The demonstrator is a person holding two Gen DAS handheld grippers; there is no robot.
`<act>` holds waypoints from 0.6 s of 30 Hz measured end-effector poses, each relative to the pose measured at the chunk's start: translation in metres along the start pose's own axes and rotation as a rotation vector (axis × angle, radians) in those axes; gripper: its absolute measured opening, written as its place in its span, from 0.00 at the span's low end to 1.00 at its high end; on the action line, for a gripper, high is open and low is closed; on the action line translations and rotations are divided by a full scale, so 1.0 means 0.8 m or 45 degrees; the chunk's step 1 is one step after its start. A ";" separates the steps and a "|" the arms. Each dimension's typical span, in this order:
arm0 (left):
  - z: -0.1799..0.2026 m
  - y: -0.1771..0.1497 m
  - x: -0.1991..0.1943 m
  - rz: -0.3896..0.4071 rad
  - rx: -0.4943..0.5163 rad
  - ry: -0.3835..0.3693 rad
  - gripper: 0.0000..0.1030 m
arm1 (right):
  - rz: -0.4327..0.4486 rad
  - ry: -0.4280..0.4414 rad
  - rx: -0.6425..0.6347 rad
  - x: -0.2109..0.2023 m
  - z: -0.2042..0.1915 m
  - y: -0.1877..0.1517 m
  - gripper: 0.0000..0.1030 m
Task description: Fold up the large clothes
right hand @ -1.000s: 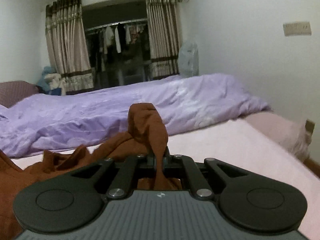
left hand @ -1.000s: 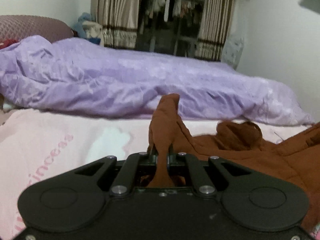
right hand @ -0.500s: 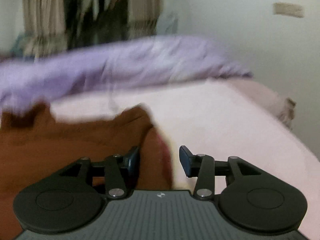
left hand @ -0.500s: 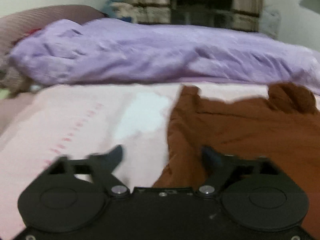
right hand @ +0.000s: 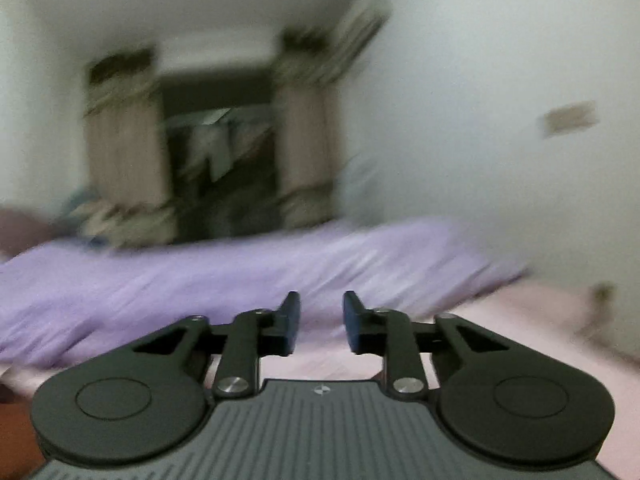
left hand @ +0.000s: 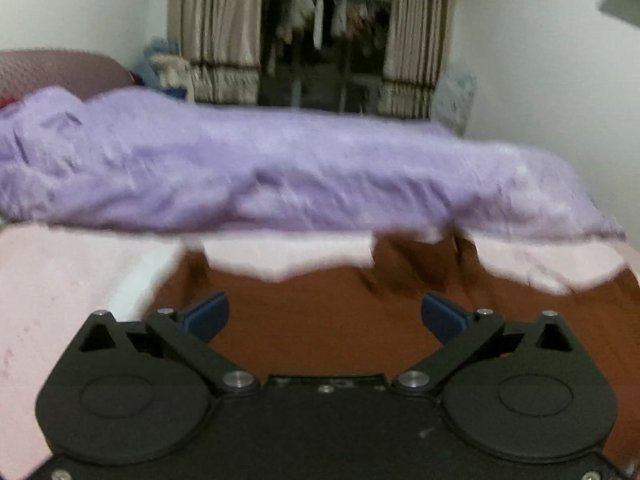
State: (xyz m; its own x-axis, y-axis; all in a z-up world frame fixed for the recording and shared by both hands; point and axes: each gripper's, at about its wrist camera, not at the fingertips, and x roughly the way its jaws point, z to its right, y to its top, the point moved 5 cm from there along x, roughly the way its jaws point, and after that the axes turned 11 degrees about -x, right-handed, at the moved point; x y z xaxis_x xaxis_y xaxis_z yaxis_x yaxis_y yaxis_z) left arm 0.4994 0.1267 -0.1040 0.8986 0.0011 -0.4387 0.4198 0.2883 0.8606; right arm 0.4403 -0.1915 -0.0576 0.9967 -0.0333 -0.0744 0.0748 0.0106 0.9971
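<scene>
A large rust-brown garment (left hand: 328, 320) lies spread flat on the pink bed sheet (left hand: 60, 300). My left gripper (left hand: 325, 314) is wide open and empty, hovering just above the garment's near part. My right gripper (right hand: 321, 322) is open and empty, raised and pointing at the far wall; only a sliver of the brown garment (right hand: 16, 432) shows at that view's lower left edge. Both views are blurred by motion.
A crumpled purple duvet (left hand: 280, 176) lies across the bed beyond the garment, also in the right wrist view (right hand: 200, 280). Striped curtains (left hand: 216, 40) and hanging clothes are behind it. A white wall (right hand: 480, 120) bounds the right side.
Both grippers were shut on bunched brown fabric a second ago. They opened and let it go; the garment now lies flat. The right gripper has tilted up and away from it.
</scene>
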 end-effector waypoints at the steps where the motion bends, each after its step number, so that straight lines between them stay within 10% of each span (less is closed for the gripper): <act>1: 0.003 -0.012 0.002 -0.034 0.006 0.009 1.00 | -0.033 0.060 -0.010 -0.004 -0.024 -0.009 0.27; 8: 0.020 -0.079 0.042 -0.154 0.158 0.086 1.00 | -0.447 0.334 -0.097 0.028 -0.139 -0.117 0.28; 18: -0.007 -0.054 0.014 -0.032 0.075 0.066 1.00 | -0.419 0.375 -0.009 0.003 -0.104 -0.098 0.30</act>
State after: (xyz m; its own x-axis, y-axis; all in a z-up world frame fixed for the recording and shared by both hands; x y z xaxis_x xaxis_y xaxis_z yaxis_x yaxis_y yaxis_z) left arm 0.4909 0.1195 -0.1478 0.8805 0.0442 -0.4719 0.4505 0.2318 0.8622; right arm 0.4392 -0.1091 -0.1370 0.8864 0.2504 -0.3893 0.3887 0.0540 0.9198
